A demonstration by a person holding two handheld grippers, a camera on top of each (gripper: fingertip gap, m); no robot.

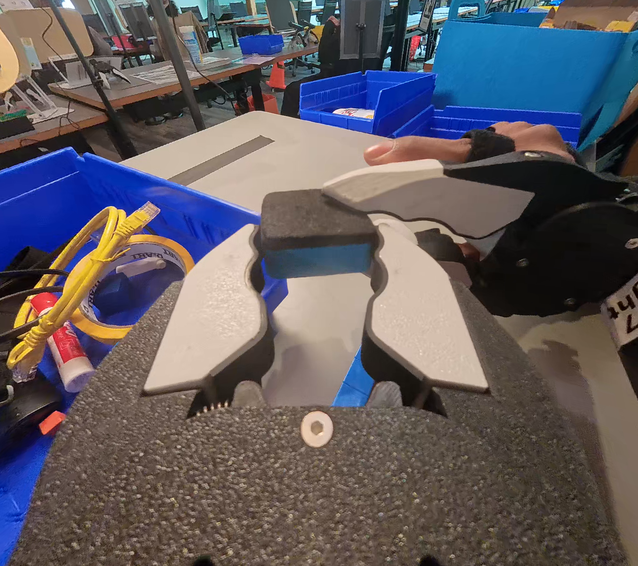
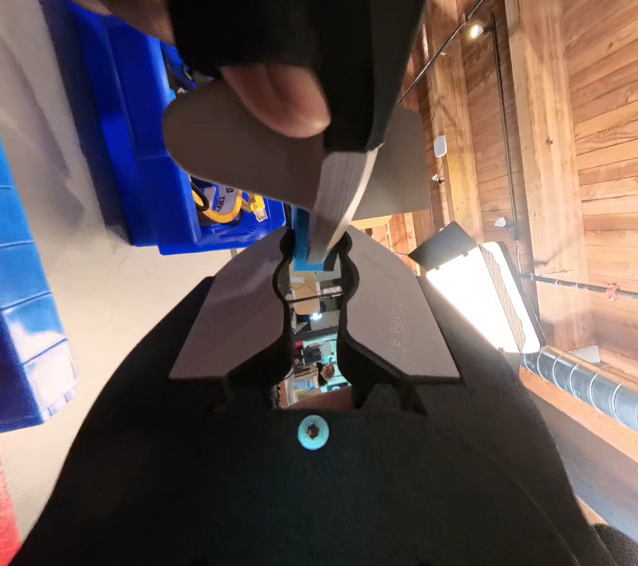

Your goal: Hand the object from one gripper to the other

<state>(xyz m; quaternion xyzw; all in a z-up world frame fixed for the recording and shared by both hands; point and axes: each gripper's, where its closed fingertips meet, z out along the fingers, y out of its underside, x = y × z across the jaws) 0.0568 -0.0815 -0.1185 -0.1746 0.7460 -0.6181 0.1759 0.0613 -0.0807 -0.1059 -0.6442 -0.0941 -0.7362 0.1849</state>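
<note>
While the left tool (image 1: pixel 316 250) clamps the blue block with a black felt top (image 1: pixel 312 231) between its fingertips above the grey surface (image 1: pixel 310 149), the right tool (image 2: pixel 316 256) closes on the same block from the side. One right finger (image 1: pixel 383 185) lies across the felt. A blue bin (image 1: pixel 165 204) sits just left.

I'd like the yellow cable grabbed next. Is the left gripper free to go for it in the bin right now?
Probably not yet: the left gripper is shut on the blue-and-black eraser, which the right gripper also pinches. The yellow cable lies uncovered in the blue bin.
</note>
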